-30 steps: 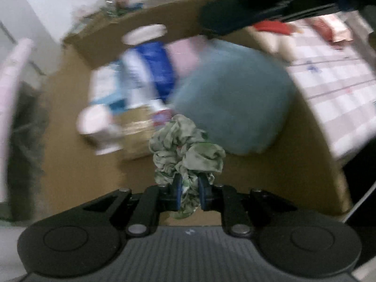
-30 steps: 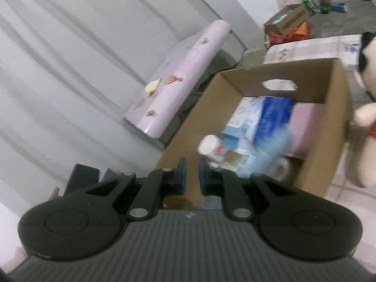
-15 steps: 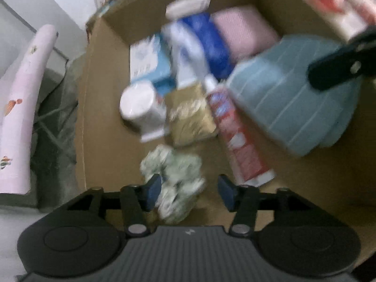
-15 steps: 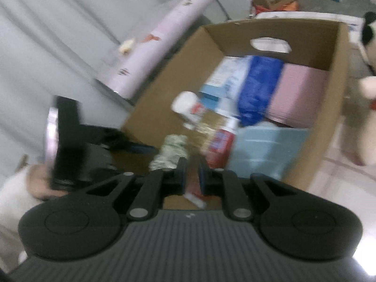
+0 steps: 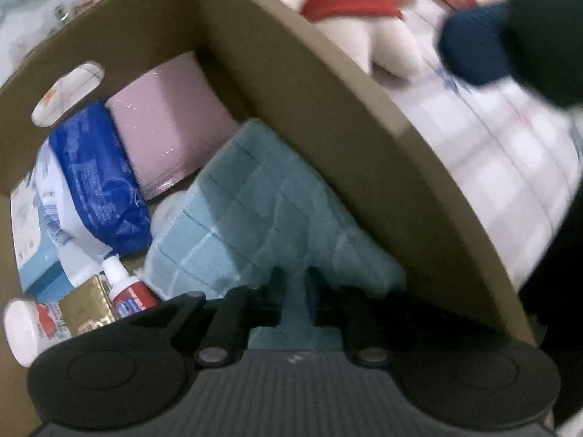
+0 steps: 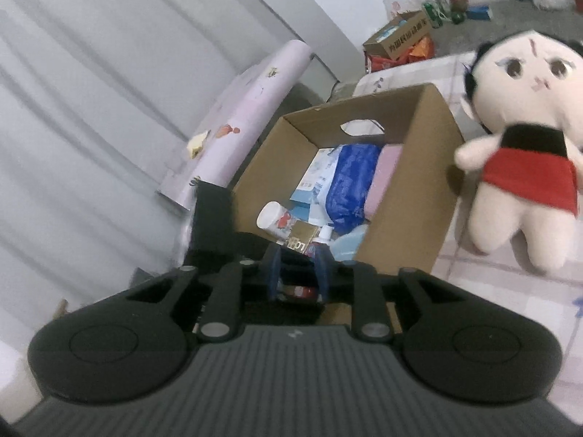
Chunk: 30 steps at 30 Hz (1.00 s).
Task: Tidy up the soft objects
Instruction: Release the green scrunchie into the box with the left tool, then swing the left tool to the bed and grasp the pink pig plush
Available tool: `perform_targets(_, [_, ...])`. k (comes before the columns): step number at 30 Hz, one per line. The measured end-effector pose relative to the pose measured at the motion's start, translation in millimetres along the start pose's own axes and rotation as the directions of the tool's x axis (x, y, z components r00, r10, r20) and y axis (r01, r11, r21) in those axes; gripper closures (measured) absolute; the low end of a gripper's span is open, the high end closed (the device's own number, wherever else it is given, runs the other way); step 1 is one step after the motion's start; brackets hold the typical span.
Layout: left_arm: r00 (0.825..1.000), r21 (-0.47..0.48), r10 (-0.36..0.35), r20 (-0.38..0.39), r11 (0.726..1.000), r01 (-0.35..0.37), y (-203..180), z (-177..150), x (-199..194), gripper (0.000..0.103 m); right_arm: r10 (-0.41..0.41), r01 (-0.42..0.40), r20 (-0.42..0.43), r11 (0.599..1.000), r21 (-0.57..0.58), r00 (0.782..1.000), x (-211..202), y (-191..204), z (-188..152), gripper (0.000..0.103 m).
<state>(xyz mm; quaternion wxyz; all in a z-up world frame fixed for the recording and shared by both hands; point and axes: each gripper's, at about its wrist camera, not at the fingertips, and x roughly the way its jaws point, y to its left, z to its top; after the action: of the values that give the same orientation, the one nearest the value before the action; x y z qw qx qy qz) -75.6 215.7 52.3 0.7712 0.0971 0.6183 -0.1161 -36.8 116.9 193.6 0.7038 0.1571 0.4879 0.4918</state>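
Your left claw sits inside the cardboard box, its fingers narrowly parted over the light blue towel lying against the box's right wall. Your right claw, slightly spread and gripping nothing, hovers at the box's near edge; the plush doll lies outside, beside that wall.

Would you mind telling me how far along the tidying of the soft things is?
The blue towel and pink pack already lie in the cardboard box. The right gripper is empty, jaws slightly parted; the left gripper sits low over the towel, grip unclear. The plush doll lies outside, beside the box.
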Motion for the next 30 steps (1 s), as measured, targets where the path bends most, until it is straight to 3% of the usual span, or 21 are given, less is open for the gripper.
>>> perform_targets(5, [0.979,0.076,-0.007,-0.206,0.997,0.023,-3,-18,-1,0.088,0.024,-0.024,-0.006,1.000,0.011,1.000,-4,-17,-2,0.081])
perform_targets(7, [0.971,0.098,0.008,-0.239,0.995,0.016,-7,-26,-3,0.085,0.039,-0.038,-0.007,0.999,0.026,0.999,-1,-21,-3,0.080])
perform_targets(10, [0.981,0.096,0.040,-0.192,0.995,-0.022,-12,-29,-17,0.066,0.044,-0.044,-0.009,0.998,0.036,0.999,4,-27,-4,0.080])
perform_targets(12, [0.993,0.064,0.060,-0.099,0.997,-0.054,-14,-26,-34,0.041,0.040,-0.040,-0.009,0.999,0.031,0.999,6,-28,-4,0.079])
perform_targets(15, [0.998,0.012,0.061,-0.013,0.998,-0.061,-12,-17,-40,0.046,0.050,-0.049,-0.009,0.998,0.036,0.999,5,-30,-6,0.079])
perform_targets(17, [0.998,0.030,0.052,-0.023,0.998,-0.051,-20,-15,-27,0.053,0.056,-0.056,-0.009,0.998,0.024,0.998,4,-28,-7,0.077])
perform_targets(19, [0.994,0.078,0.062,-0.090,0.995,-0.055,-34,-17,-2,0.054,0.069,-0.069,-0.002,0.998,0.012,0.998,3,-26,-7,0.076])
perform_targets(22, [0.992,0.141,0.101,-0.072,0.986,-0.090,-47,-19,-6,0.054,0.087,-0.087,0.052,0.996,0.008,0.995,-14,-29,-6,0.076])
perform_targets(24, [0.988,0.105,0.119,-0.101,0.989,-0.109,-45,-20,-15,0.046,0.071,-0.071,0.104,0.997,-0.011,0.992,-33,-33,-5,0.073])
perform_targets(26, [0.975,0.062,0.197,-0.101,0.979,-0.192,-38,-19,-32,0.042,0.040,-0.036,0.160,0.999,-0.027,0.986,-57,-44,-3,0.071])
perform_targets(28, [0.963,0.003,0.263,-0.054,0.965,-0.263,-32,-16,-62,0.039,-0.016,0.023,0.218,0.999,-0.032,0.976,-82,-59,-1,0.068])
perform_targets(30, [0.956,-0.069,0.292,0.025,0.955,-0.290,-30,-5,-98,0.039,-0.091,0.100,0.280,0.995,-0.020,0.956,-105,-79,2,0.063])
